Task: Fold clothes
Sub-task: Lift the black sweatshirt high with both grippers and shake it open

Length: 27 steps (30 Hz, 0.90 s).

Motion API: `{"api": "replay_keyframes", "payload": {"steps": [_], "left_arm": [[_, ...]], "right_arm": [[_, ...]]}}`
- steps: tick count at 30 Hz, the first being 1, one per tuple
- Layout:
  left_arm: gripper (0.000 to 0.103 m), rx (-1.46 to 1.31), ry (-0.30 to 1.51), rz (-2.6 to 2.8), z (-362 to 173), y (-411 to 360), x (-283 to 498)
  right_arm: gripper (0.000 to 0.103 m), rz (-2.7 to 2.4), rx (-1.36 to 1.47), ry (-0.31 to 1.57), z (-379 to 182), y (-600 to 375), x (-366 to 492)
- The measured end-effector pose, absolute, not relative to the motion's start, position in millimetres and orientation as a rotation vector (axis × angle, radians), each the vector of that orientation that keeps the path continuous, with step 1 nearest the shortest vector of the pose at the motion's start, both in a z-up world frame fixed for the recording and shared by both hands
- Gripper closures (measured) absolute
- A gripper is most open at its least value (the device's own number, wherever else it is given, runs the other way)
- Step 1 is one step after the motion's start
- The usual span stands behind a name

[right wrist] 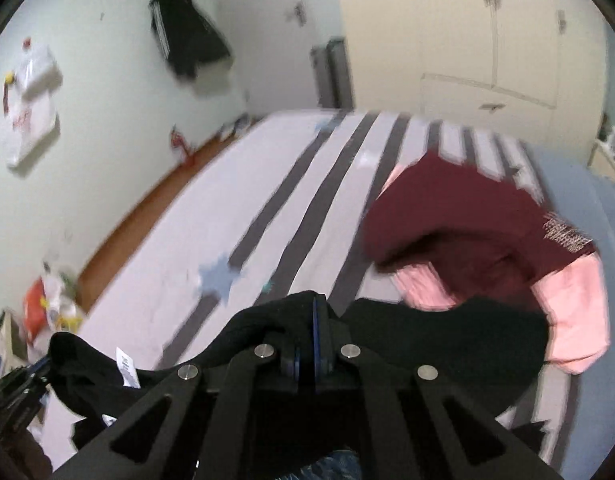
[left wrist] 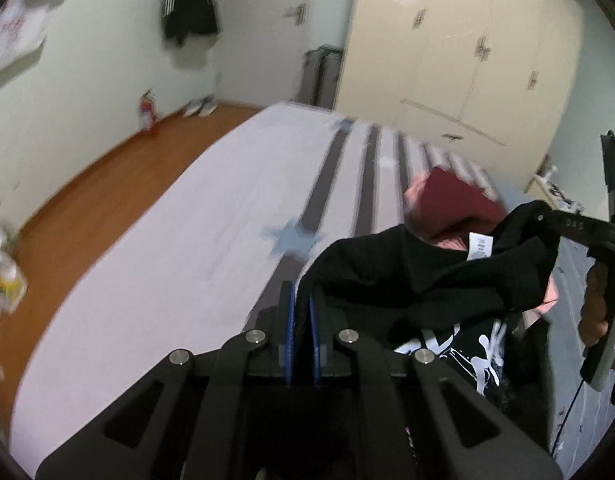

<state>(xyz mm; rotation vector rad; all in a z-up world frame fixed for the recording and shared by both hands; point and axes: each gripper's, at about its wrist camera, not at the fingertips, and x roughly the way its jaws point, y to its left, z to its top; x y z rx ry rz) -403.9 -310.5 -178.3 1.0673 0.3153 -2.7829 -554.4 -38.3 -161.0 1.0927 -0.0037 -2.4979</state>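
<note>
Black garment [left wrist: 419,276] pinched in both jaws, above bed [left wrist: 167,240].

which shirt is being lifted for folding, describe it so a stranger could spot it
Find the bed with grey stripes. At its near edge, the black shirt hangs stretched between both grippers. Unlike the maroon shirt and pink garment behind it, it shows a white neck label.

It was a bedroom in a home: a bed [left wrist: 155,264] with a striped, star-printed sheet filled the room, a cream wardrobe [left wrist: 467,52] stood behind it, a dark garment [left wrist: 187,0] hung on the wall, and shoes [left wrist: 201,107] sat on the wood floor [left wrist: 107,184].
</note>
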Motion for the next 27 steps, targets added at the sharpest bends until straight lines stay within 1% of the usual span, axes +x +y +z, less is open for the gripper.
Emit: {"api": "replay_keyframes", "payload": {"steps": [4, 9, 12, 15, 18, 19, 20, 22, 23, 25, 27], "left_arm": [[0.098, 0.976, 0.263, -2.904, -105, -268, -453], [0.098, 0.781, 0.213, -3.028, 29, -211, -519], [0.098, 0.635, 0.175, -3.097, 124, -180, -541], [0.098, 0.449, 0.11, -3.171, 219, -156, -537], [0.098, 0.272, 0.005, -3.234, 285, -137, -508], [0.098, 0.245, -0.02, -3.251, 295, -134, -497], [0.098, 0.223, -0.041, -3.269, 300, -132, -484], [0.098, 0.208, -0.067, -3.315, 295, -132, -453], [0.098, 0.227, -0.085, -3.329, 283, -132, -438], [0.098, 0.316, -0.144, -3.344, 239, -128, -400], [0.098, 0.511, -0.113, -3.355, 174, -129, -360]], "right_arm": [[0.1, -2.614, 0.997, -0.043, -81, 16, -573], [0.1, -2.761, 0.84, -0.107, 48, 88, -592], [0.1, -2.839, 0.678, -0.128, 145, 123, -588], [0.1, -2.897, 0.505, -0.132, 239, 151, -573], [0.1, -2.935, 0.323, -0.092, 317, 175, -539], [0.1, -2.943, 0.277, -0.061, 336, 181, -524], [0.1, -2.945, 0.246, -0.024, 343, 186, -507], [0.099, -2.946, 0.196, 0.055, 349, 194, -470], [0.099, -2.945, 0.188, 0.09, 345, 199, -452], [0.099, -2.929, 0.236, 0.15, 313, 203, -414], [0.099, -2.92, 0.338, 0.201, 258, 206, -376]]}}
